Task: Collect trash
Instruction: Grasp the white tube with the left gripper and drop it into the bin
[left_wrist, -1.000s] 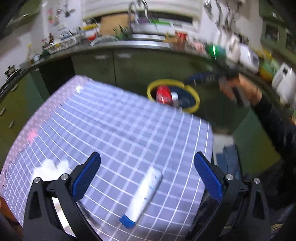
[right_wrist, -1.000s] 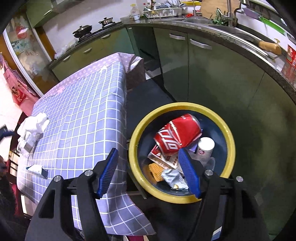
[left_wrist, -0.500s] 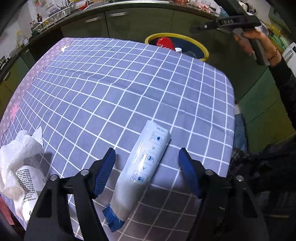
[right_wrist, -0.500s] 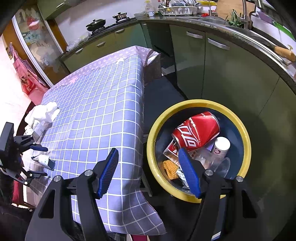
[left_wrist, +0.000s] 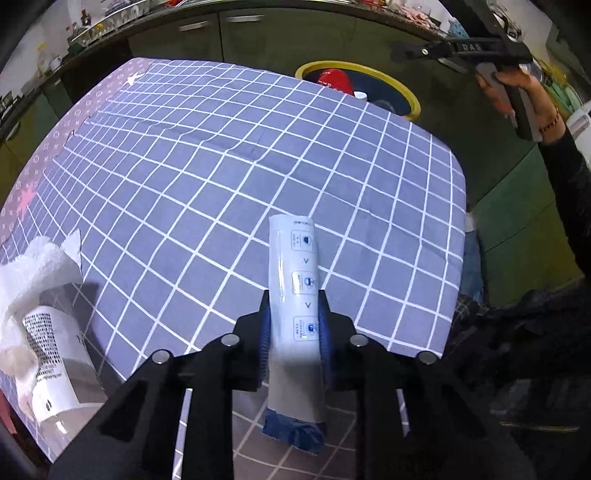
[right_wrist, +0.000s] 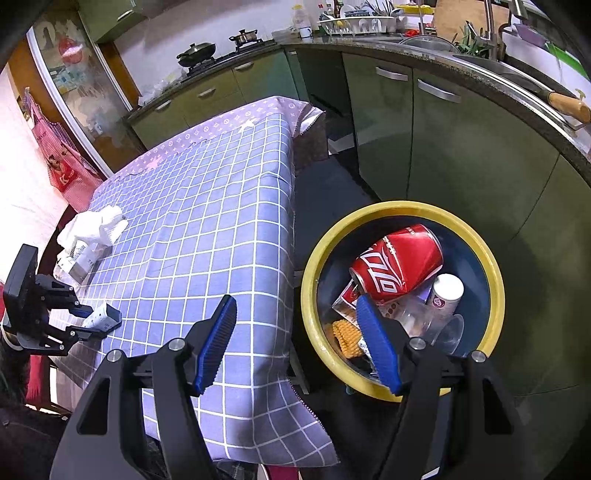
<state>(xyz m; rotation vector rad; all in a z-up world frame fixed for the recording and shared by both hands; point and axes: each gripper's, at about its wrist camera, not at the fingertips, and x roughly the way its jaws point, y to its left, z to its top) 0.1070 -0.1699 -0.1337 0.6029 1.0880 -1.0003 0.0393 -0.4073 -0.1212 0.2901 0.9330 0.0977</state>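
table: a table (left_wrist: 258, 155) under a blue checked cloth fills the left wrist view; its far right corner meets the bin.
bin: a yellow-rimmed bin (right_wrist: 495, 273) stands on the floor just beside the table's edge, already holding a red can (right_wrist: 399, 264), a cup and wrappers.
right gripper: the right gripper (right_wrist: 299, 343) hangs spread and empty, one pad over the cloth's corner, the other over the bin's near rim.
left gripper: the left gripper (left_wrist: 293, 332) is pressed onto the tube, both blue pads against its sides near its middle.
tube: a white tube (left_wrist: 295, 295) with a blue cap end lies at the near edge of the table; the cap points back toward the camera, the flat end away across the cloth.
long axis: it runs along the gripper's pointing line, so the pads cross it squarely.
bearing: from the tube, the bin lies far across the table, up and to the right in the left wrist view.
nearer hand: the right is at the bin, but the left has the tube.
next move, judged: lift and carry diagonally over the cloth to the bin.
other trash: a bottle (left_wrist: 55, 358) and a white rag (left_wrist: 26, 269) lie at the left, apart from the tube.
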